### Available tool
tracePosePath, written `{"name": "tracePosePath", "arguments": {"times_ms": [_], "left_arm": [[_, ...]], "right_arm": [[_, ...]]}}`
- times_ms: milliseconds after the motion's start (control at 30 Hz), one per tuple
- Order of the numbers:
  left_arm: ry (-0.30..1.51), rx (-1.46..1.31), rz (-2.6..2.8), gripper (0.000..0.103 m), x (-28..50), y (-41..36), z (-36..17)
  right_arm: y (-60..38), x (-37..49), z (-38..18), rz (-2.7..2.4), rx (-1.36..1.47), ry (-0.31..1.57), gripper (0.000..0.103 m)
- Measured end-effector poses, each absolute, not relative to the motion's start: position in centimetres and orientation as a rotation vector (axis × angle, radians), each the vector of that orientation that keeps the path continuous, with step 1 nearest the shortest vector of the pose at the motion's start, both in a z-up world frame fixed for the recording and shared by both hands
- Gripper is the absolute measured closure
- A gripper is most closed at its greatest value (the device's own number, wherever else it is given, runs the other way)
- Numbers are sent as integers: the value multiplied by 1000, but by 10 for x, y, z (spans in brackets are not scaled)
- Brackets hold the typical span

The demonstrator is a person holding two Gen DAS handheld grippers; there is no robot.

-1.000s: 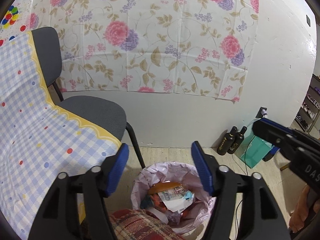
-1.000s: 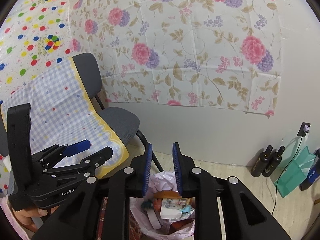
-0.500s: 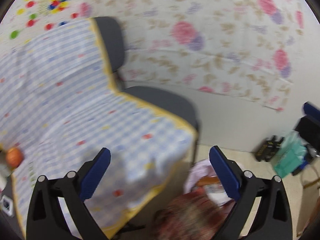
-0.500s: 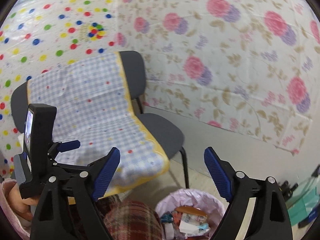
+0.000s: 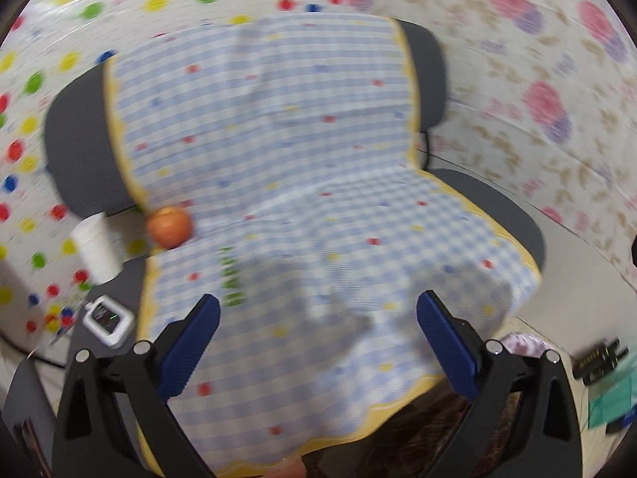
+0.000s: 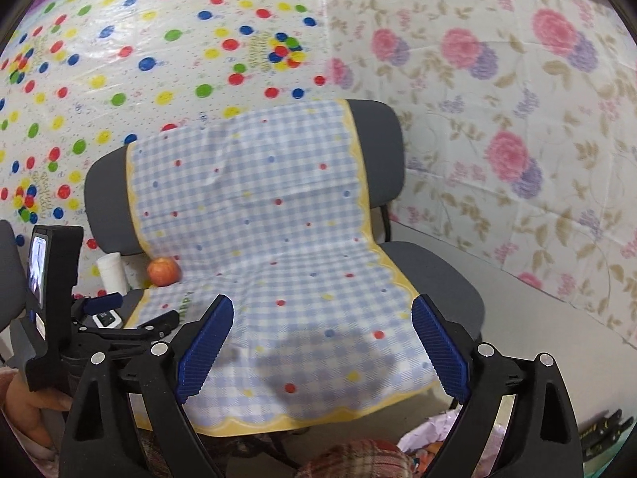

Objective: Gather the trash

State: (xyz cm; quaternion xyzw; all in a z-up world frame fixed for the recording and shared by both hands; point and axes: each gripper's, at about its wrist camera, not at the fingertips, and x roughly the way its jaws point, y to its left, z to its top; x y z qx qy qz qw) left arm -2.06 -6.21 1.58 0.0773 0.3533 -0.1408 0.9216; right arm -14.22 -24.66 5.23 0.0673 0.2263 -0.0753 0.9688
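At the chair seat's back-left edge, the apple (image 5: 169, 226) (firm, smooth, likely slippery) suits a grip across its middle, while both hand-held grippers, left (image 5: 318, 346) and right (image 6: 323, 348), gape empty.

The left gripper (image 5: 318, 342), filling the lower part of the left wrist view, is a black plastic frame of angular struts with triangular cut-outs. Its two fingers end in long blue ribbed pads (image 5: 189, 344), and round silver screw heads sit at the joints behind them. The right gripper (image 6: 323, 352), across the bottom of the right wrist view, has the same build: black struts, blue grooved pads (image 6: 205, 348), silver pivots. At the left edge of that view the other gripper's black body carries an upright black block with a small lit screen (image 6: 38, 271). A hand (image 6: 28, 406) shows below it, at the lower left.
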Motion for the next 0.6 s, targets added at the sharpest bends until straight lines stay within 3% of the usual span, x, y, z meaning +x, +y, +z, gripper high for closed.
{"name": "tracePosePath", "arguments": {"times_ms": [600], "left_arm": [[686, 125, -166, 7, -25, 6, 42]], "right_arm": [[-211, -95, 56, -106, 145, 519, 8]]}}
